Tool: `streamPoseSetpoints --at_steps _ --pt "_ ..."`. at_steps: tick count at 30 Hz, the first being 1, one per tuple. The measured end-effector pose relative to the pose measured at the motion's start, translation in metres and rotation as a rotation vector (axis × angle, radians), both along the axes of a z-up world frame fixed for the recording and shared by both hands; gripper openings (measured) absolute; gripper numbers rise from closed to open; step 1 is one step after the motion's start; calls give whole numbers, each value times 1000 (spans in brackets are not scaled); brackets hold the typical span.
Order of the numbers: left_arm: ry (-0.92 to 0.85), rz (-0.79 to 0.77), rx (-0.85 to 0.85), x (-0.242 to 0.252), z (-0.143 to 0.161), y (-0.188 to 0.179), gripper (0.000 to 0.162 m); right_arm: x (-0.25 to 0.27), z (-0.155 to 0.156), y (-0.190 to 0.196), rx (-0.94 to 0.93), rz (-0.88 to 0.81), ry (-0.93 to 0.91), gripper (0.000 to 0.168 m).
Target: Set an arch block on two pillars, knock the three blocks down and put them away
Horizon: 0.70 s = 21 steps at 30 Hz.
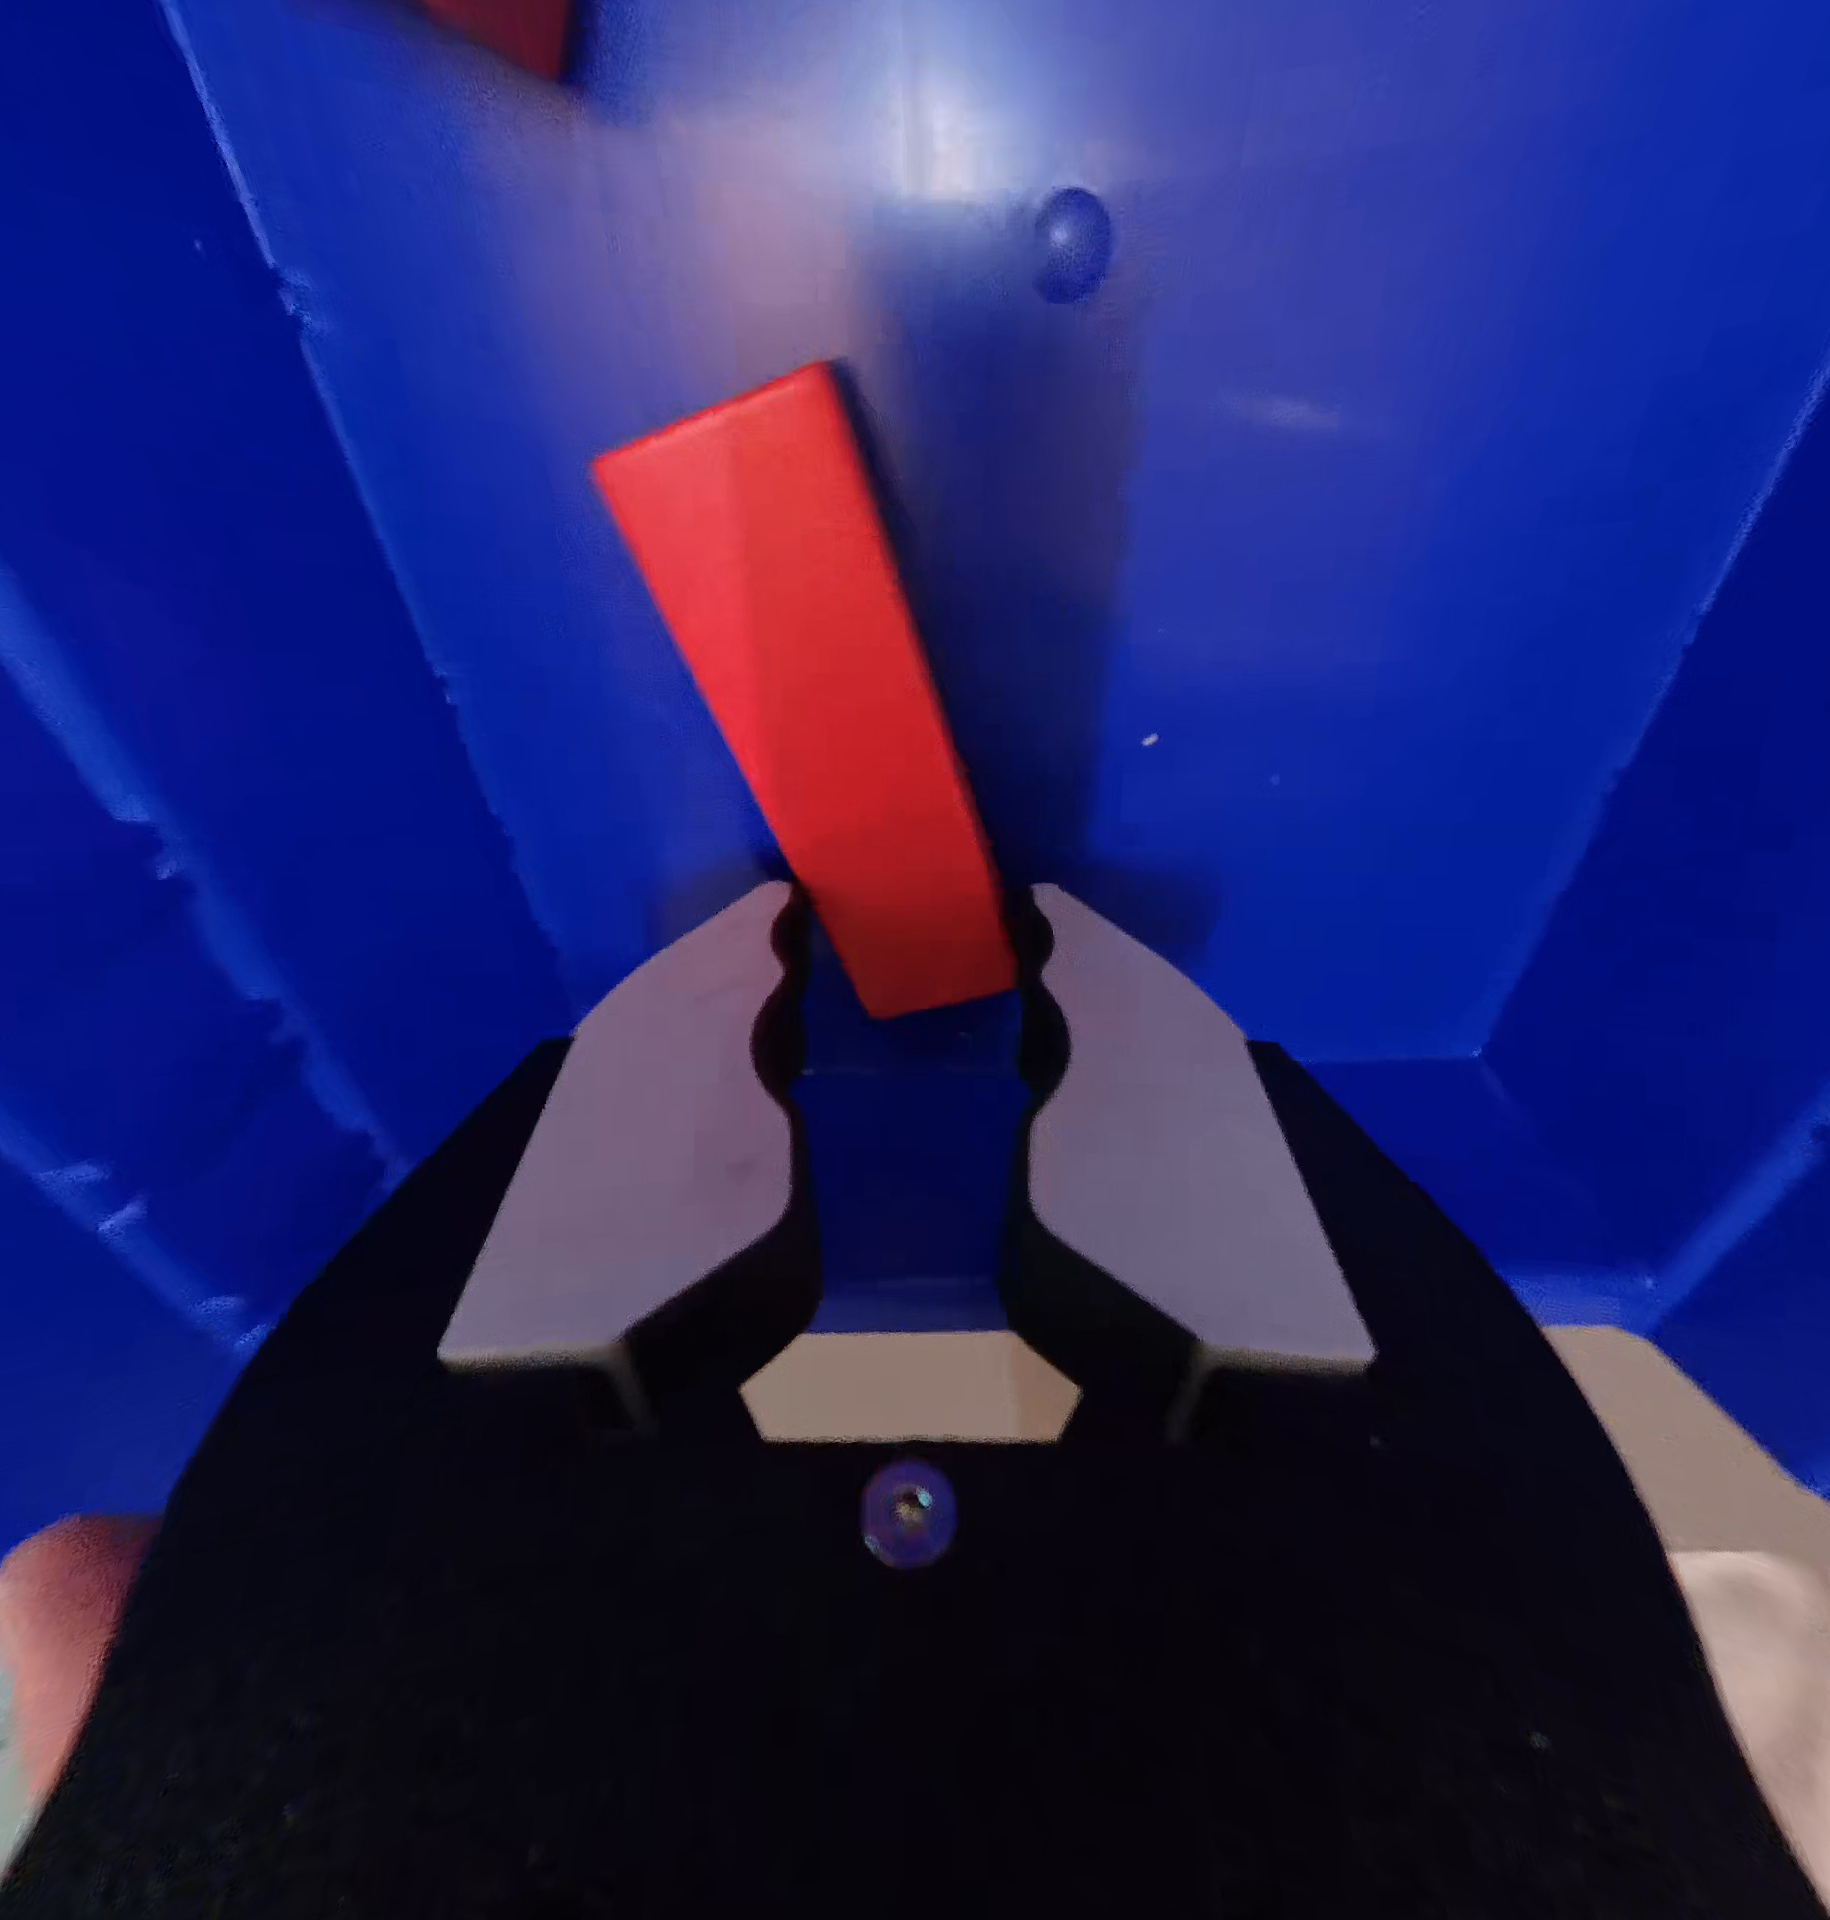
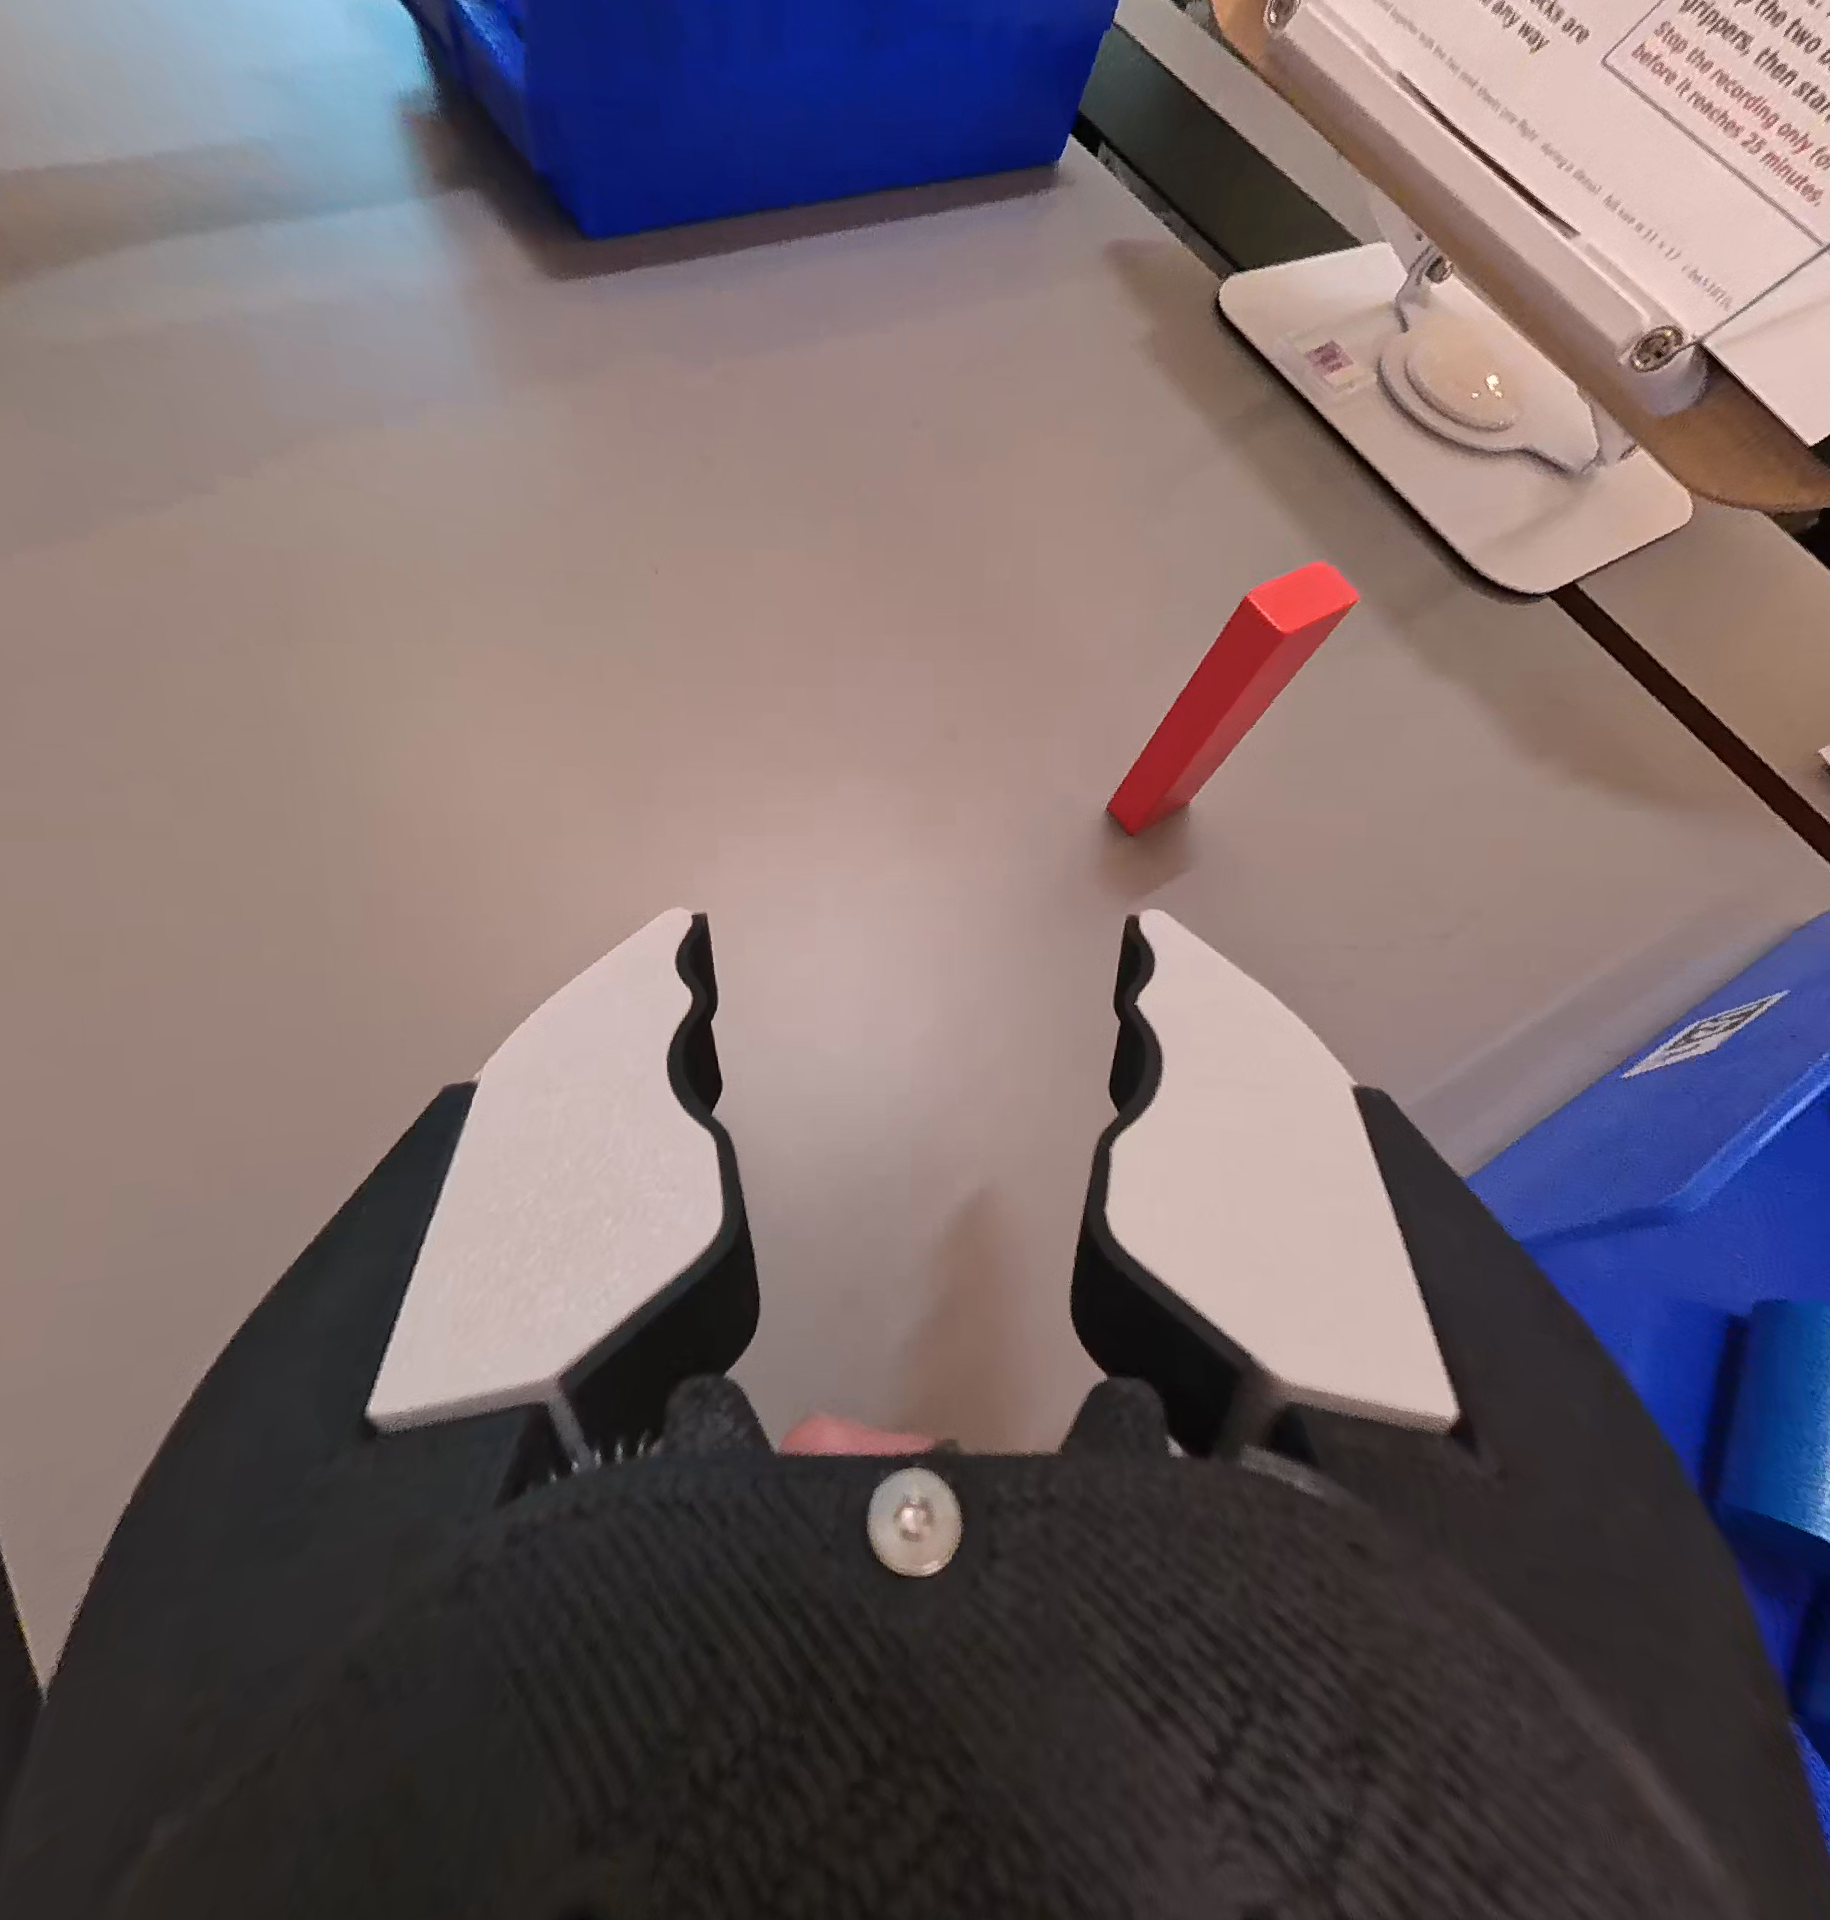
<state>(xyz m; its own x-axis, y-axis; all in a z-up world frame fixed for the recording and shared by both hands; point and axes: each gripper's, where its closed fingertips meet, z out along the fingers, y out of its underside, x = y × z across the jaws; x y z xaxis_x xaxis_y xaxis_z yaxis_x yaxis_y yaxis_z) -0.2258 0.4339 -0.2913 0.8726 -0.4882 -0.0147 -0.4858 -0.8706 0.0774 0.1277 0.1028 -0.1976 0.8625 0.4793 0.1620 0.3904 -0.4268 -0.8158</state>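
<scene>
In the left wrist view my left gripper point(image 1: 911, 935) is down inside a blue bin point(image 1: 1410, 520). Its fingers are closed on the near end of a long red block point(image 1: 797, 675), which points away over the bin floor. The picture is a little blurred. A second red block point(image 1: 506, 31) shows partly at the top edge. In the right wrist view my right gripper point(image 2: 916, 935) is open and empty above the grey table point(image 2: 475, 623). A red block point(image 2: 1228, 701) stands on end on the table just ahead and to the right of its fingertips, apart from them.
A blue bin point(image 2: 786, 104) stands at the table's far side. Another blue bin point(image 2: 1669, 1195) with a roll of blue tape point(image 2: 1815, 1455) is at the near right. A white stand point(image 2: 1462, 416) holding a printed sheet sits at the far right by the table edge. Some 50 centimeters of space lies between my two pairs of fingers.
</scene>
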Motion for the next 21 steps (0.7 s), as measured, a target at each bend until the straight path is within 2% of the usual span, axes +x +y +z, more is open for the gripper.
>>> streamPoseSetpoints --at_steps 3,6,9,12,15,19,21 --pt "-10 -114 60 2 3 2 35 -3 3 3 25 -10 2 74" --pt "-88 -183 161 10 19 6 33 -11 6 4 36 -5 4 74" --pt "-233 -217 286 22 52 6 33 -23 16 8 80 15 13 73" --pt "-457 -246 395 41 94 -6 33 -38 32 18 153 24 44 72" --pt "-761 -355 463 73 141 -38 32 -57 53 31 242 48 124 71" --pt "-1272 -588 455 124 204 -117 32 -90 85 49 334 146 277 70" --pt "-1478 -735 463 142 223 -158 32 -102 110 58 407 191 359 70"
